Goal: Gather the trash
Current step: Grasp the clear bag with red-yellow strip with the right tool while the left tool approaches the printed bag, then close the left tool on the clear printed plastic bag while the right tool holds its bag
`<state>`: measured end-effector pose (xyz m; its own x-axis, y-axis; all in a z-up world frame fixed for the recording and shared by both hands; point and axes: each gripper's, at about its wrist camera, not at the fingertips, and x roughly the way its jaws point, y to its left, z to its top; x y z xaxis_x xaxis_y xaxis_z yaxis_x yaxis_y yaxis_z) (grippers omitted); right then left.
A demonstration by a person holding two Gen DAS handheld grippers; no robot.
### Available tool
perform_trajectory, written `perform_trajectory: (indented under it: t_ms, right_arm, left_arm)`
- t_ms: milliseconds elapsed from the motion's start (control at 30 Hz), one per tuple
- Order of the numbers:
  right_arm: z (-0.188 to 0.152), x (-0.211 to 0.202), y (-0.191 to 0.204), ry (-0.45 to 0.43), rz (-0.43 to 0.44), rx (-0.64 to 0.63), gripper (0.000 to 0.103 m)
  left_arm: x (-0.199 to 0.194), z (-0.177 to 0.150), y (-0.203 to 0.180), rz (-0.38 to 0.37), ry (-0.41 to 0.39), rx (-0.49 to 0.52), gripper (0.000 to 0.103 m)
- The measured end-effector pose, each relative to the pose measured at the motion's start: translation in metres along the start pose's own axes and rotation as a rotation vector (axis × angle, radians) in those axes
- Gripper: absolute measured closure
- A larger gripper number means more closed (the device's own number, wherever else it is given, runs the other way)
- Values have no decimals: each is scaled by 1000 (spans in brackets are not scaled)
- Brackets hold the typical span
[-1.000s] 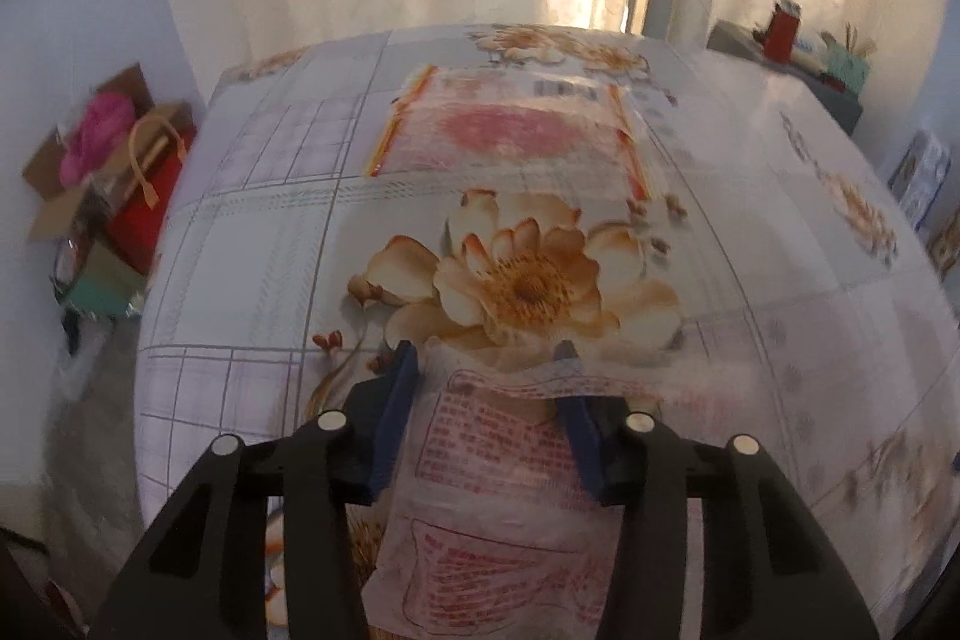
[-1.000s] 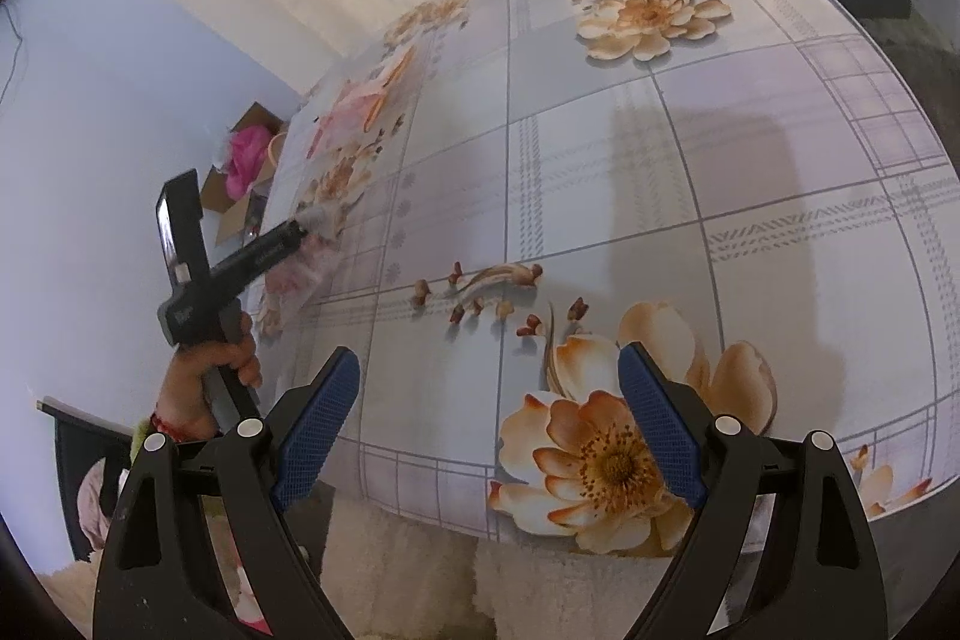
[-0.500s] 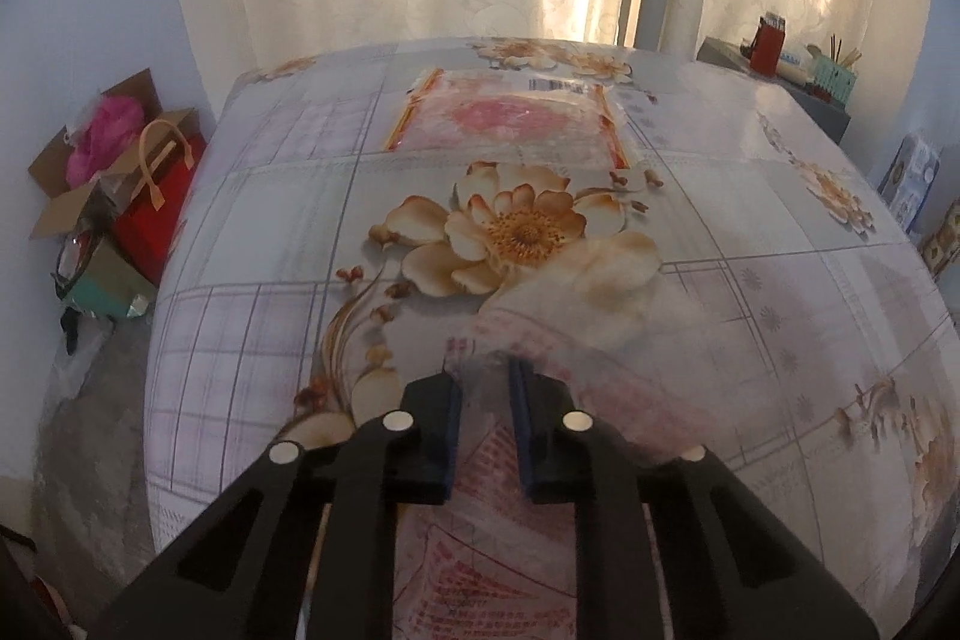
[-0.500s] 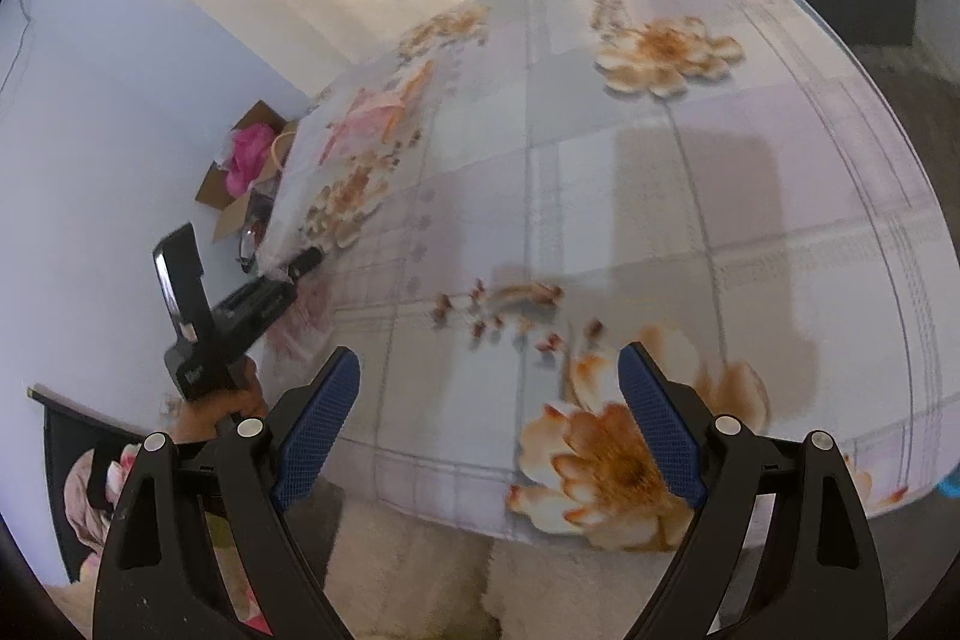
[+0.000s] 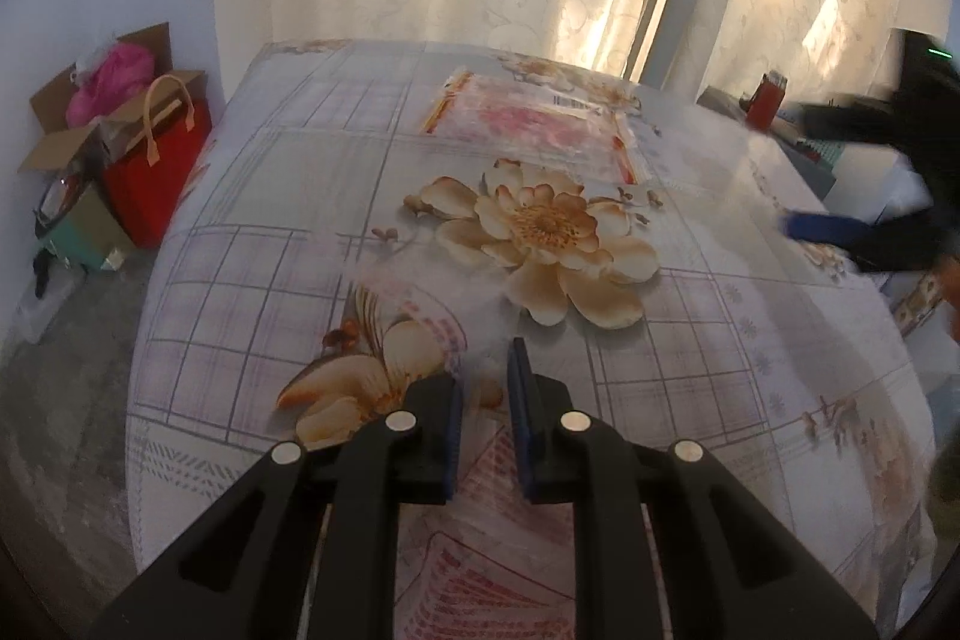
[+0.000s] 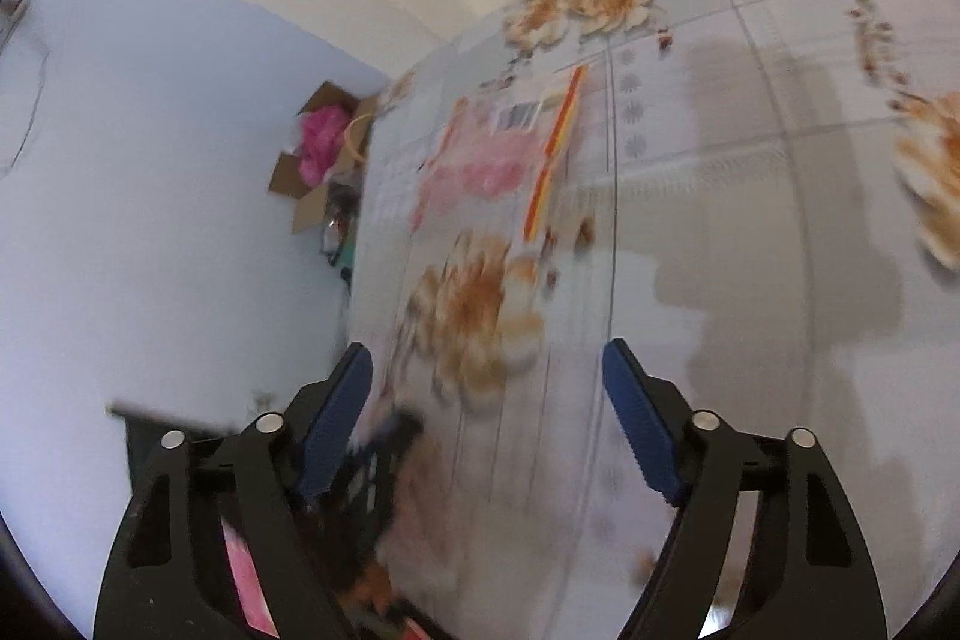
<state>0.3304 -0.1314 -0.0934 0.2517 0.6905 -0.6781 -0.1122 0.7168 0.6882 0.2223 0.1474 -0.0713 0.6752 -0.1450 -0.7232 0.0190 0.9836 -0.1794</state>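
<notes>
My left gripper (image 5: 485, 388) is shut on a clear plastic wrapper with red print (image 5: 492, 568), held just above the near part of the flowered tablecloth (image 5: 288, 196). A second clear wrapper with pink print and orange edges (image 5: 534, 130) lies flat at the table's far side; it also shows in the right wrist view (image 6: 498, 160). My right gripper (image 6: 486, 400) is open and empty above the table, pointing along it toward that wrapper. It appears blurred at the right edge of the left wrist view (image 5: 870, 232).
A red bag (image 5: 159, 160) and open cardboard boxes with pink stuff (image 5: 102, 94) stand on the floor left of the table. A side table with a red container (image 5: 765, 103) is at the far right. Curtains hang behind the table.
My left gripper closed on the printed wrapper and pulled back and up with it. My right gripper swung fast from the table's near corner toward the far wrapper, still open.
</notes>
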Motion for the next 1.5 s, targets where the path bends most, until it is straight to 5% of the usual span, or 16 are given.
perform_trajectory:
  t_ms: [233,533,633,767,967,1133,1500]
  right_arm:
    - [53,56,-13,19,-117,79,41]
    - [72,96,26,3,-271,-118,46]
    - [73,106,39,1,-337,-197,59]
    - [66,117,50,-12,-472,-306,89]
    - [60,125,58,-17,-564,-376,97]
    - [49,108,49,-26,-550,-370,100]
    - [-28,-4,-10,-124,-538,-278,101]
  left_arm:
    - [0,-2,9,-55,-13,-59,89]
    - [-2,-4,19,-115,-22,-110,89]
    - [-1,-4,20,-125,-23,-120,89]
    - [-2,-4,19,-128,-24,-124,89]
    - [-1,-3,21,-133,-25,-129,89]
    - [-1,-3,21,-129,-25,-124,89]
    - [-7,-8,12,-132,-3,-135,90]
